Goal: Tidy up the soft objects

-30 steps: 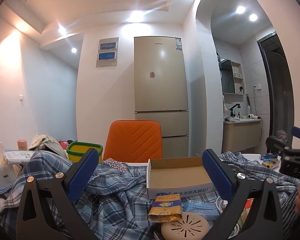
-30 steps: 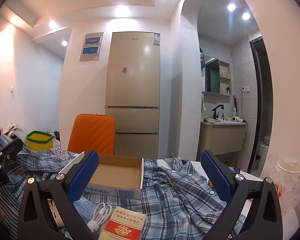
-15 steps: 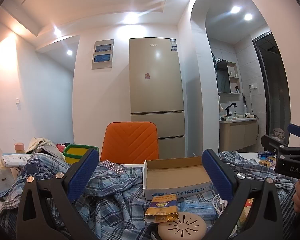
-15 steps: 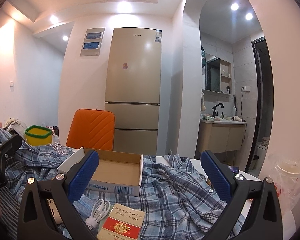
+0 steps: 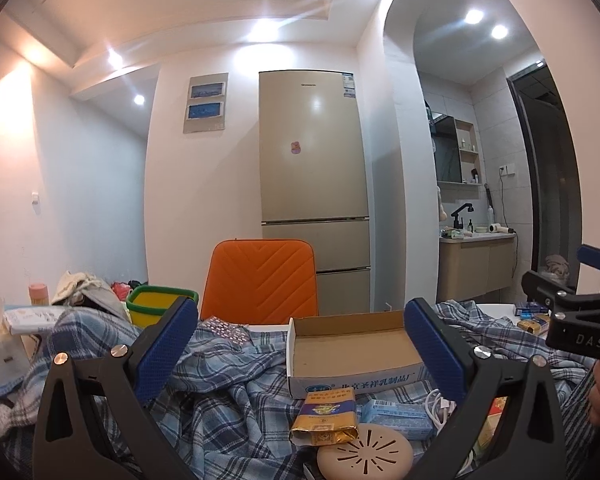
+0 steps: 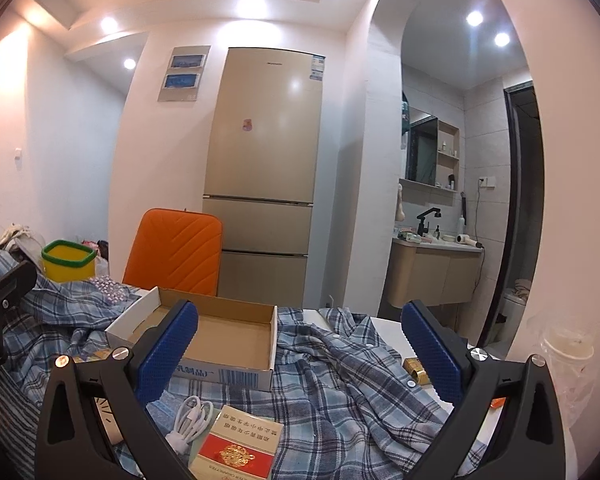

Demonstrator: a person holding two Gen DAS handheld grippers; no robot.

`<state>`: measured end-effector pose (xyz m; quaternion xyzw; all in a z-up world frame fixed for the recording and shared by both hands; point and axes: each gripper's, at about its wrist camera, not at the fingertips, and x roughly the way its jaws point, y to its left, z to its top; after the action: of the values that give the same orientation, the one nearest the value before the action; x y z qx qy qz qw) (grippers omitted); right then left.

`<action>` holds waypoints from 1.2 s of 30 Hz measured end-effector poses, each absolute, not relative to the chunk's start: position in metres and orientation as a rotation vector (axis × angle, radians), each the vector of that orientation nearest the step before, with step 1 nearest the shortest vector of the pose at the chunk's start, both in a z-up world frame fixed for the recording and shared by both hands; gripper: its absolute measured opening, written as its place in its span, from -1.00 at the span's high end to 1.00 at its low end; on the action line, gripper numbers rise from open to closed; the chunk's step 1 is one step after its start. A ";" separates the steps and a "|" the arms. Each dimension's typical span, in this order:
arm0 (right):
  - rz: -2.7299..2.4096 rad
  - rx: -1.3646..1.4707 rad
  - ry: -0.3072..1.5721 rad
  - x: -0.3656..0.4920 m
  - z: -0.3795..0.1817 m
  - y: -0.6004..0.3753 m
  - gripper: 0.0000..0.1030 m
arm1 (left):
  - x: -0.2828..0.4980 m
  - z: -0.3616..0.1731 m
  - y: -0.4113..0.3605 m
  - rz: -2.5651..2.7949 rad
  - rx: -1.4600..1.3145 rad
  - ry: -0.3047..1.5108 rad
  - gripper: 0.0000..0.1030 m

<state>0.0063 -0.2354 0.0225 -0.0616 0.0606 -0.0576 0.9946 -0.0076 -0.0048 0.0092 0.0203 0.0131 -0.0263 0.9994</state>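
Observation:
A blue plaid shirt (image 5: 228, 392) (image 6: 340, 384) lies crumpled across the table, under several small items. My left gripper (image 5: 300, 348) hovers above it, open and empty, its blue pads (image 5: 166, 344) wide apart. My right gripper (image 6: 296, 348) is open and empty too, above the shirt's right half. An empty cardboard box (image 5: 352, 344) (image 6: 224, 340) rests on the shirt between both views. The right gripper's body (image 5: 576, 320) shows at the right edge of the left wrist view, with a hand below it.
On the shirt lie a gold packet (image 5: 326, 416), a light blue box (image 5: 396, 414), a round beige disc (image 5: 364, 454), a white cable (image 6: 192, 420) and a red carton (image 6: 240, 448). An orange chair (image 5: 262, 276), a yellow-green bin (image 5: 156, 304) and a fridge (image 5: 314, 184) stand beyond.
Both grippers have tilted slightly down and shifted, so the box and table items sit a little higher and nearer in view. Neither gripper's opening has changed.

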 end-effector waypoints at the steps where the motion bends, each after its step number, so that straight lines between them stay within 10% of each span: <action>1: -0.119 -0.119 0.134 0.007 0.024 -0.235 -1.00 | -0.008 0.011 -0.006 -0.055 0.050 0.032 -0.99; 36: 0.038 0.076 0.626 0.046 0.002 -0.254 -0.82 | 0.032 -0.021 -0.024 -0.157 0.013 0.666 -0.57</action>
<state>0.0459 -0.2536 0.0018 0.0373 0.3080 0.0187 0.9505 0.0316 -0.0238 -0.0213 0.0062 0.3264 -0.0770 0.9421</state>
